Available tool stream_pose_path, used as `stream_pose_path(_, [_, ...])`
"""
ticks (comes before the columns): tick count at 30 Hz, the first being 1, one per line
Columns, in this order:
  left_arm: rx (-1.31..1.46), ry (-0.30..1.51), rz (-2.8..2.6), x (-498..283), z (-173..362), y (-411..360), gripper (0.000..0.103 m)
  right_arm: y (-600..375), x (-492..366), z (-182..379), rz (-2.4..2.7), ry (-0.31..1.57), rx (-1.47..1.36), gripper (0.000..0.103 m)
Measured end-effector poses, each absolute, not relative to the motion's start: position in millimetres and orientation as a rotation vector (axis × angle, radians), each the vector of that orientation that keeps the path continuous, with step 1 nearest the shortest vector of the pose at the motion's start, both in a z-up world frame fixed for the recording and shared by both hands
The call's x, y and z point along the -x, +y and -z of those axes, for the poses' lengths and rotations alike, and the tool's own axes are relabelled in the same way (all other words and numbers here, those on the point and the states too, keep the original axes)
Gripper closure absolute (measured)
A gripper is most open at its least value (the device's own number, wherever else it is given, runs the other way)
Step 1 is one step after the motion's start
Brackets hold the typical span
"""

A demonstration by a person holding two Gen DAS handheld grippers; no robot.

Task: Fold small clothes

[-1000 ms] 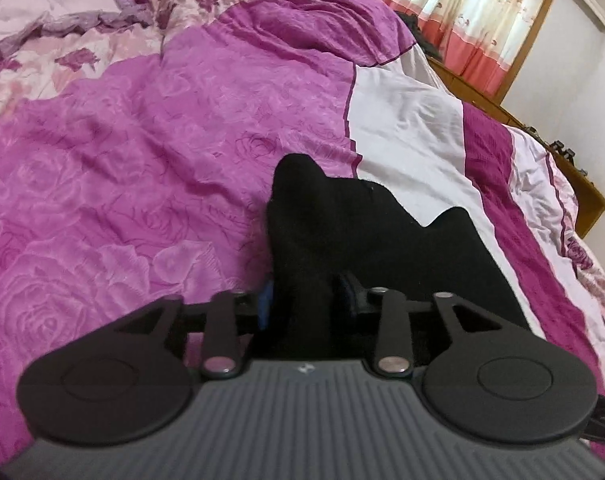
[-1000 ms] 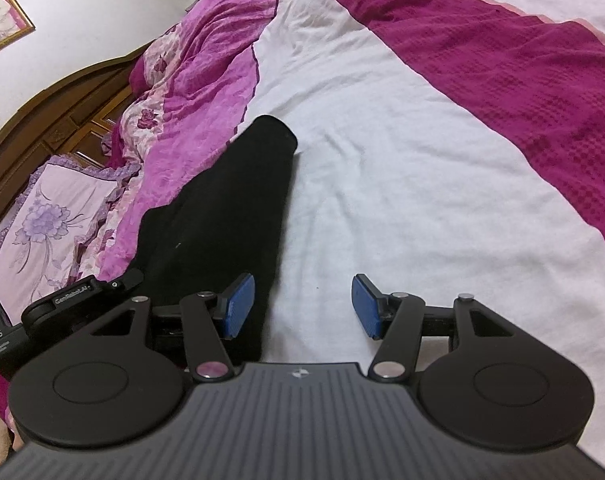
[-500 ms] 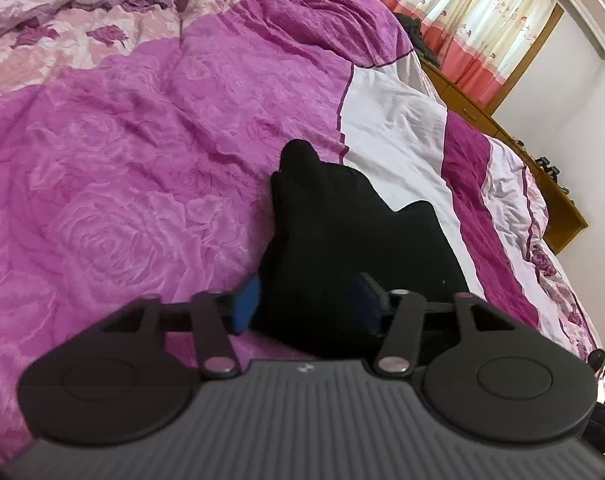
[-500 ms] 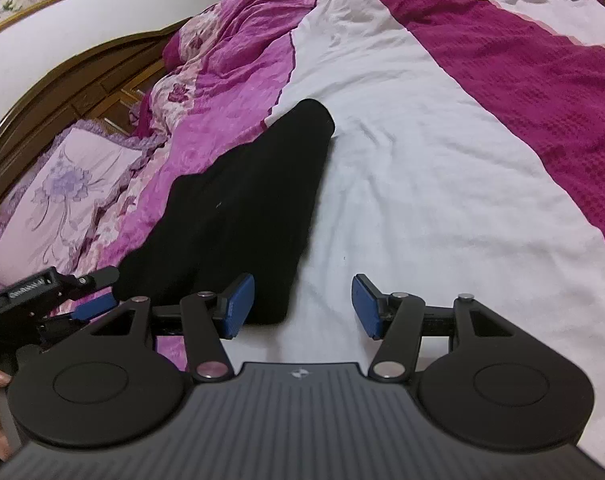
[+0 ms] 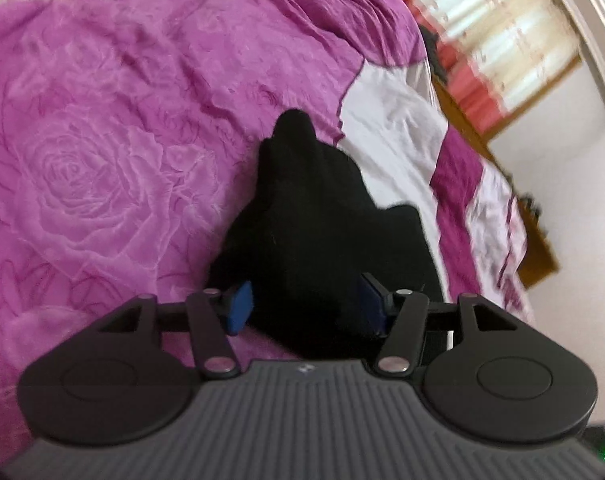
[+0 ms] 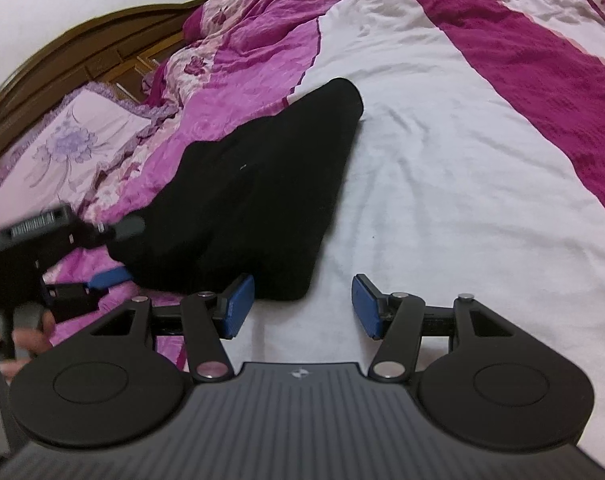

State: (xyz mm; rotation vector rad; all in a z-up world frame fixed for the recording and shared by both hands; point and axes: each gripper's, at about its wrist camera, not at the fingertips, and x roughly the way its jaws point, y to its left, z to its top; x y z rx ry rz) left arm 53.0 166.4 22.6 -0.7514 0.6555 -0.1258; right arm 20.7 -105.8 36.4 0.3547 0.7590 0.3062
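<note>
A black folded garment (image 5: 322,216) lies on the bed, across the line where the pink rose quilt (image 5: 102,168) meets the white sheet. My left gripper (image 5: 305,308) is open, its blue pads (image 5: 238,310) standing wide on either side of the garment's near end without pinching it. In the right wrist view the same garment (image 6: 262,184) stretches away up the bed, one end rolled thick. My right gripper (image 6: 302,306) is open over the white sheet (image 6: 442,160), its left pad beside the garment's near corner. The left gripper (image 6: 120,252) shows at the left edge.
A person's hand (image 6: 22,336) holds the left tool. The wooden headboard (image 6: 82,52) and a floral pillow (image 6: 70,140) lie beyond the garment. A magenta stripe (image 6: 522,60) crosses the cover to the right. Curtains (image 5: 494,40) and a wooden cabinet (image 5: 534,248) stand past the bed.
My left gripper, shut on the garment's end a second ago, has opened and let it go. Both grippers have drawn back a little; the garment now rests on the bed.
</note>
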Motion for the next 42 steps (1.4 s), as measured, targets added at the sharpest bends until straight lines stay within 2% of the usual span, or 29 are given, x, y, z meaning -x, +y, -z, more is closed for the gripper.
stream_pose_path(4, [0.754, 0.628, 0.130, -60, -25, 164, 0.049, -94, -26, -36, -0.295, 0.729, -0.313, 0.041])
stream_pose_path(5, [0.742, 0.625, 0.136, -62, -27, 162, 0.070, -91, -28, -36, -0.289, 0.718, -0.300, 0.041])
stream_pose_path(6, [0.727, 0.622, 0.144, -64, -28, 160, 0.087, -87, -30, -35, -0.277, 0.708, -0.281, 0.041])
stream_pose_path(7, [0.714, 0.625, 0.140, -65, -30, 159, 0.093, -84, -32, -33, -0.262, 0.700, -0.255, 0.045])
stream_pose_path(9, [0.717, 0.605, 0.143, -64, -35, 160, 0.095, -80, -37, -31, -0.227, 0.692, -0.201, 0.082])
stream_pose_path(10, [0.709, 0.589, 0.142, -61, -40, 161, 0.096, -80, -36, -33, -0.208, 0.687, -0.188, 0.083])
stream_pose_path(15, [0.617, 0.607, 0.122, -51, -51, 168, 0.096, -75, -14, -54, -0.186, 0.567, -0.012, 0.086])
stream_pose_path(21, [0.623, 0.733, 0.061, -55, -10, 170, 0.096, -75, -13, -31, -0.219, 0.666, 0.014, 0.086])
stream_pose_path(25, [0.543, 0.731, 0.068, -53, -19, 165, 0.092, -83, -12, -33, -0.256, 0.697, -0.033, 0.084])
stream_pose_path(27, [0.521, 0.729, 0.091, -52, -26, 165, 0.087, -91, -12, -37, -0.269, 0.718, -0.069, 0.084])
stream_pose_path(29, [0.505, 0.723, 0.088, -50, -36, 166, 0.060, -99, -11, -43, -0.275, 0.724, -0.104, 0.083])
stream_pose_path(30, [0.491, 0.714, 0.083, -50, -41, 167, 0.056, -103, -11, -47, -0.274, 0.724, -0.119, 0.083])
stream_pose_path(35, [0.394, 0.648, 0.104, -57, -68, 161, 0.054, -126, -15, -67, -0.234, 0.673, -0.198, 0.078])
stream_pose_path(42, [0.299, 0.613, 0.183, -113, -77, 123, 0.053, -117, -57, -82, -0.257, 0.582, -0.217, 0.077])
